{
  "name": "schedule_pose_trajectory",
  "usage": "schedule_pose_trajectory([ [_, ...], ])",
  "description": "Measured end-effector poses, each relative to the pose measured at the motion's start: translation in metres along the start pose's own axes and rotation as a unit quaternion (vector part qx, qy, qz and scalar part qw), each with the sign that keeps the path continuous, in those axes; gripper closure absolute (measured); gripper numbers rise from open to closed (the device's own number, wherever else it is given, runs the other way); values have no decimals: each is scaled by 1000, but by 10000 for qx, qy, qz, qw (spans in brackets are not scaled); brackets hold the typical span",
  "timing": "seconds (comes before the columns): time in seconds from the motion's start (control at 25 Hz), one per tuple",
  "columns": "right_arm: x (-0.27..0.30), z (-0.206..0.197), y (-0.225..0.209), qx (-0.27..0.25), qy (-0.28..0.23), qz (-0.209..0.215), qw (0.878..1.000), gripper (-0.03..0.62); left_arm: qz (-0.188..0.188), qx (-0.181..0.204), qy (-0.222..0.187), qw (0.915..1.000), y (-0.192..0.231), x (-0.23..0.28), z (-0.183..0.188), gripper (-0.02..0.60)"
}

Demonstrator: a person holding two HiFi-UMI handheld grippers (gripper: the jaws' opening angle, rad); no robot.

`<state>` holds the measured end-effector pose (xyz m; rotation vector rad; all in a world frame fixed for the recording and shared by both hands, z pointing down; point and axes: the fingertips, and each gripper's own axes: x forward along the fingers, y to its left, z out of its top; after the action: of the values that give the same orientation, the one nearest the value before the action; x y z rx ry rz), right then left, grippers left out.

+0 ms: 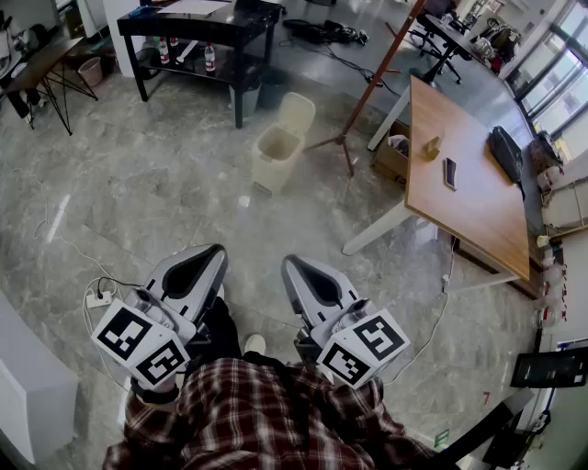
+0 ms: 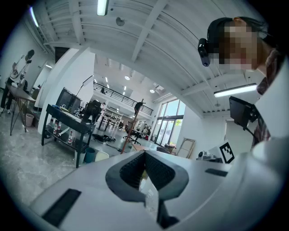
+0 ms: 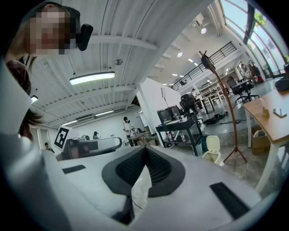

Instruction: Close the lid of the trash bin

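A cream trash bin (image 1: pixel 277 151) stands on the grey floor well ahead of me, its lid (image 1: pixel 297 112) tipped up and back, open. The bin also shows small in the right gripper view (image 3: pixel 212 151), and its pale lid (image 2: pixel 102 155) peeks over the jaws in the left gripper view. Both grippers are held low and close to my body, far short of the bin. My left gripper (image 1: pixel 215 250) (image 2: pixel 145 153) has its jaws together with nothing in them. My right gripper (image 1: pixel 290 262) (image 3: pixel 145 149) is likewise shut and empty.
A black table (image 1: pixel 197 23) with bottles on its lower shelf stands behind the bin, with a blue bucket (image 1: pixel 246 99) beside it. A leaning brown pole (image 1: pixel 372 83), a cardboard box (image 1: pixel 393 156) and a wooden table (image 1: pixel 464 174) are at the right. A power strip (image 1: pixel 96 298) with cables lies at the left.
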<state>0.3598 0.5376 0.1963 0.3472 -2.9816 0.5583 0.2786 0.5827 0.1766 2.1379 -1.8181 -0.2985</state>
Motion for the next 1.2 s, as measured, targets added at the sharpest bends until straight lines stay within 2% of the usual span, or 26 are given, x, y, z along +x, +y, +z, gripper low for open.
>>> schedule_pose_trajectory([
  [0.28, 66, -3, -19, 113, 125, -111, 9998, 582, 100, -142, 9, 9998, 74, 13, 13, 571],
  [0.56, 176, 27, -37, -6, 108, -241, 9997, 582, -157, -169, -13, 9997, 168, 48, 57, 571],
  [0.76, 240, 41, -40, 41, 36, -456, 9989, 582, -304, -210, 127, 9992, 230, 54, 82, 571],
  [1.0, 273, 47, -83, 190, 184, -876, 9958, 582, -522, -414, 315, 9973, 270, 94, 85, 571],
  [1.2, 291, 54, -130, 290, 204, -1022, 9941, 582, -559, -459, 402, 9966, 291, 139, 85, 571],
])
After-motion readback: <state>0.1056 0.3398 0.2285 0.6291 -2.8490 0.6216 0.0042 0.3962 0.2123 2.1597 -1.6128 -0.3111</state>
